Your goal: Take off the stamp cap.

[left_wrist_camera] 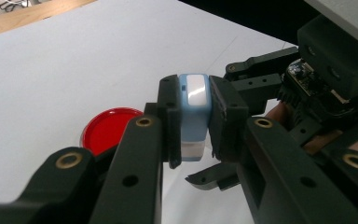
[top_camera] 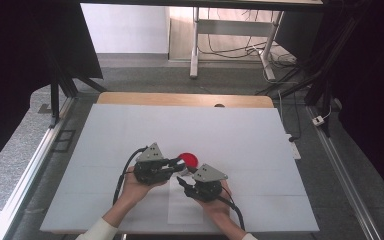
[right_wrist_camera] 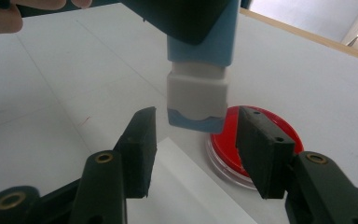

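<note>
A: Left gripper (left_wrist_camera: 191, 121) – what's in it?

B: I'm pinching a light-blue stamp (left_wrist_camera: 194, 109) across its body, both pads pressed on it. My left gripper view shows its glossy top end and the right gripper (left_wrist_camera: 214, 175) just beyond and below.

A: And the right gripper view?

B: That one gives the other end: a white cap band with a blue wavy bottom edge (right_wrist_camera: 196, 100), hanging off the table between my right jaws (right_wrist_camera: 193, 151). They stand spread either side of it, not touching; no earlier look to compare.

A: High view?

B: Stamp itself too small to make out. I see both grippers (top_camera: 172, 167) (top_camera: 186, 181) nearly meeting near the table's (top_camera: 105, 150) front middle, the red dish (top_camera: 189, 159) just behind them, a white paper sheet (top_camera: 182, 207) under my right hand.

A: Room?

B: Lots of bare white surface left, right and far side; front edge near my wrists.
</note>
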`<state>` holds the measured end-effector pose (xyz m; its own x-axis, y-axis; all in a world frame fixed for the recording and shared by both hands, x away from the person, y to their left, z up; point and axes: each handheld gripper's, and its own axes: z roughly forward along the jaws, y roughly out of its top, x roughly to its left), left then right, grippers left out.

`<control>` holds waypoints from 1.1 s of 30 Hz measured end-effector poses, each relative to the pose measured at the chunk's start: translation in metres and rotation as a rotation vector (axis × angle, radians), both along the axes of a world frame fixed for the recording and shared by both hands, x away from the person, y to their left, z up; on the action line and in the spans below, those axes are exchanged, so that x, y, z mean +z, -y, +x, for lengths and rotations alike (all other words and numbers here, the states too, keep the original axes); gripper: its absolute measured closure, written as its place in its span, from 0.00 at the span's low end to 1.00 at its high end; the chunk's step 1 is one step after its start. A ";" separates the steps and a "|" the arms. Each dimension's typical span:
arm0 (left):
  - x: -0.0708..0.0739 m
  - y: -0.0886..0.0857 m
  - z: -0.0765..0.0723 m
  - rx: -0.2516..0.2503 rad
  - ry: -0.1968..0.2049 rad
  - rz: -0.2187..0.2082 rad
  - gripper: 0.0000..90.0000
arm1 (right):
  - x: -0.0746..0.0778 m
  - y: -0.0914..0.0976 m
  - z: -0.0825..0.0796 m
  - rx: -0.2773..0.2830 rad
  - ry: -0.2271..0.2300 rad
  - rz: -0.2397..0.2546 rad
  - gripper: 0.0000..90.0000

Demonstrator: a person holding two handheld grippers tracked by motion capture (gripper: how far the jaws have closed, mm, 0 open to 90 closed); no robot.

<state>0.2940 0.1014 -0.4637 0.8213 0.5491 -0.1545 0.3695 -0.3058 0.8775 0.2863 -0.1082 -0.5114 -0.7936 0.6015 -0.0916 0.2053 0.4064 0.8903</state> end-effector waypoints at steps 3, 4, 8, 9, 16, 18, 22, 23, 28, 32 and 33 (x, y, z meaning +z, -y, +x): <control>0.000 0.000 0.000 0.001 0.000 0.000 0.84 | -0.001 -0.002 0.000 0.002 -0.001 -0.001 0.57; 0.000 0.000 0.000 0.001 0.000 0.000 0.84 | -0.001 -0.002 0.000 0.004 -0.002 -0.002 0.58; 0.000 0.000 0.000 0.002 0.000 -0.001 0.84 | -0.001 -0.004 0.001 0.000 0.000 -0.011 0.61; 0.000 0.000 0.000 0.003 0.000 -0.001 0.84 | -0.001 -0.004 0.001 -0.003 0.003 -0.012 0.61; -0.001 0.000 0.000 0.004 0.000 0.001 0.84 | 0.000 -0.004 0.001 -0.010 0.008 -0.015 0.69; -0.001 -0.001 0.000 0.005 -0.001 -0.001 0.84 | 0.000 -0.004 0.001 -0.013 0.014 -0.020 0.70; -0.001 -0.001 0.000 0.008 -0.001 -0.001 0.84 | 0.000 -0.005 0.000 -0.015 0.018 -0.023 0.70; -0.001 -0.001 0.000 0.008 0.001 0.002 0.84 | 0.000 -0.006 0.000 -0.017 0.018 -0.024 0.70; -0.003 0.000 0.001 0.010 -0.003 0.004 0.84 | 0.000 -0.006 0.001 -0.018 0.016 -0.023 0.68; -0.003 0.001 0.001 0.010 -0.006 0.008 0.84 | 0.000 -0.006 0.001 -0.020 0.012 -0.021 0.68; -0.003 0.001 0.001 0.007 -0.005 0.011 0.84 | 0.000 -0.007 0.001 -0.020 0.010 -0.021 0.69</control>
<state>0.2945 0.1002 -0.4671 0.8166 0.5568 -0.1525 0.3762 -0.3129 0.8721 0.2872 -0.1016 -0.5115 -0.7805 0.6150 -0.1125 0.2045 0.4212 0.8836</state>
